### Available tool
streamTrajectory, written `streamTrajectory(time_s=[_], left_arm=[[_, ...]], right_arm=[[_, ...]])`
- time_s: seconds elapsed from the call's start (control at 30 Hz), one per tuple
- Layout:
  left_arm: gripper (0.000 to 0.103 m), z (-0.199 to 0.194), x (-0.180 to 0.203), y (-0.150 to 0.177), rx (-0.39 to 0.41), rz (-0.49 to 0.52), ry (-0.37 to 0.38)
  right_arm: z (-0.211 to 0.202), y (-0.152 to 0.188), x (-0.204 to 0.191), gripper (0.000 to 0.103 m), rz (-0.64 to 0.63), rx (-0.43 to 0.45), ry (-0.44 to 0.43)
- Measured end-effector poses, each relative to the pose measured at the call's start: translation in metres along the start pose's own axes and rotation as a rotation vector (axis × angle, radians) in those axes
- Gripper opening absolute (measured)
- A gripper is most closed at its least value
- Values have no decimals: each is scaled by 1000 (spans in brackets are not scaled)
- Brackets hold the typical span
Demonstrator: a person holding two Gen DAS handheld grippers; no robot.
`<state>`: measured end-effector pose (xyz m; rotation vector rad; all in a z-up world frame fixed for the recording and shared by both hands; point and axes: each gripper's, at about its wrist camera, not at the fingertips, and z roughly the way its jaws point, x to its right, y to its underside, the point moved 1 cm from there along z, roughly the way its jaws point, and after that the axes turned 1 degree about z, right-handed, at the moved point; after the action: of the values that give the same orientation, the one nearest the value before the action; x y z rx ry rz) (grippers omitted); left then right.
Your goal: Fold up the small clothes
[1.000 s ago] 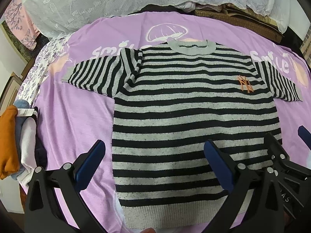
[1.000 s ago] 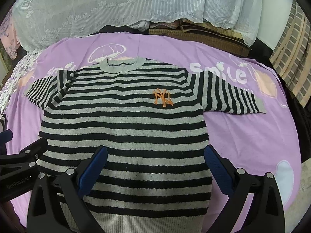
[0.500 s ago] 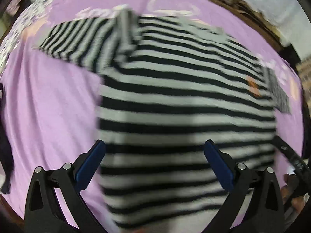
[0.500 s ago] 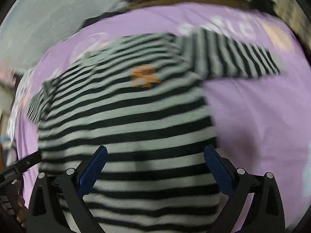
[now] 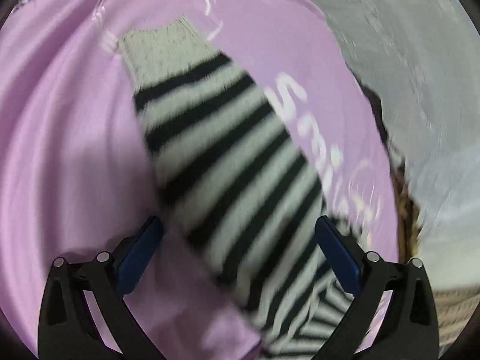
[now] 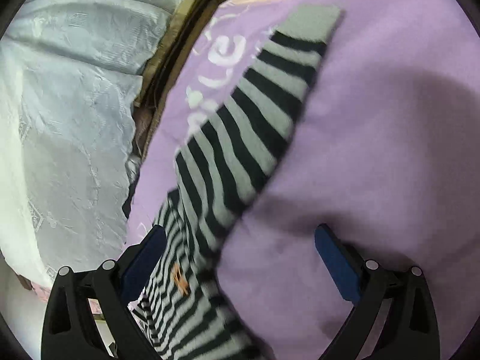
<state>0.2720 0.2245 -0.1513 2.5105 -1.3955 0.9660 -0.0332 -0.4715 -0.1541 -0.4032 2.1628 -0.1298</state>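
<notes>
Left gripper (image 5: 238, 255): jaws apart over blurred sleeve (image 5: 222, 150).
Right gripper (image 6: 240, 258): jaws apart.
Sweater (image 6: 234, 150): body cut off, perhaps flat on purple sheet (image 6: 375, 150).

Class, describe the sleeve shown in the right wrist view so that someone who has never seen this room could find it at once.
Start at the purple bedspread printed with white lettering. On it lies a black-and-grey striped sweater with a small orange logo; its sleeve stretches away from the open right gripper. Unlike everything around it, the sleeve is banded and ends in a plain grey cuff.
</notes>
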Motion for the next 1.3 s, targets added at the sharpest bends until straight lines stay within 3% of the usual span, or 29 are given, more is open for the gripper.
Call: streamTrajectory(time_s=[0.23,0.33,0.4,0.5,0.57,0.63,0.67,0.73,0.77,0.8,0.87,0.93,0.97,1.0,1.07,1.13,1.2,1.27,1.3], left_arm=[[94,11,4,-33,38,-6,28],[63,10,3,-36,51,9,-28],[35,6,-3,-36,57,8,-58],[17,0,-16,-38,54,-27,-28],[13,-4,-24,-39,51,-44,-1],[11,-6,-23,-41,58,-47,-9],[10,-8,-20,-41,65,-41,-20],[9,-19,-11,-39,98,-7,-43],[9,-26,-7,-38,119,15,-51],[9,-36,-4,-35,143,39,-57],[9,-51,-2,-32,191,91,-86],[9,-39,-12,-33,155,100,-145],[10,-27,-26,-33,114,82,-174],[11,-18,-39,-32,93,55,-157],[11,-23,-53,-32,118,-4,-72],[13,-31,-58,-33,132,-63,-36],[22,-44,-54,-32,159,-68,-59],[42,-64,-46,-29,205,-37,-118],[47,-72,-39,-26,229,-16,-138]], right_arm=[[6,-48,10,100,88,66,-20],[-1,-77,25,93,156,142,-22],[-1,-89,34,87,188,164,-21],[9,-106,35,77,180,165,10],[17,-115,32,72,157,163,39],[28,-123,29,47,133,146,112],[31,-126,32,9,137,124,168],[22,-128,30,6,171,125,130],[10,-127,18,6,108,160,121],[-2,-127,6,6,20,197,147],[-4,-128,11,6,-29,198,219],[8,-128,46,6,75,140,252],[8,-125,60,4,117,166,177],[6,-124,61,4,111,176,170],[4,-121,56,5,100,195,190],[3,-125,58,9,141,191,168],[-3,-131,58,14,168,196,139],[-9,-128,50,7,125,212,138],[-13,-127,51,7,93,222,140]])
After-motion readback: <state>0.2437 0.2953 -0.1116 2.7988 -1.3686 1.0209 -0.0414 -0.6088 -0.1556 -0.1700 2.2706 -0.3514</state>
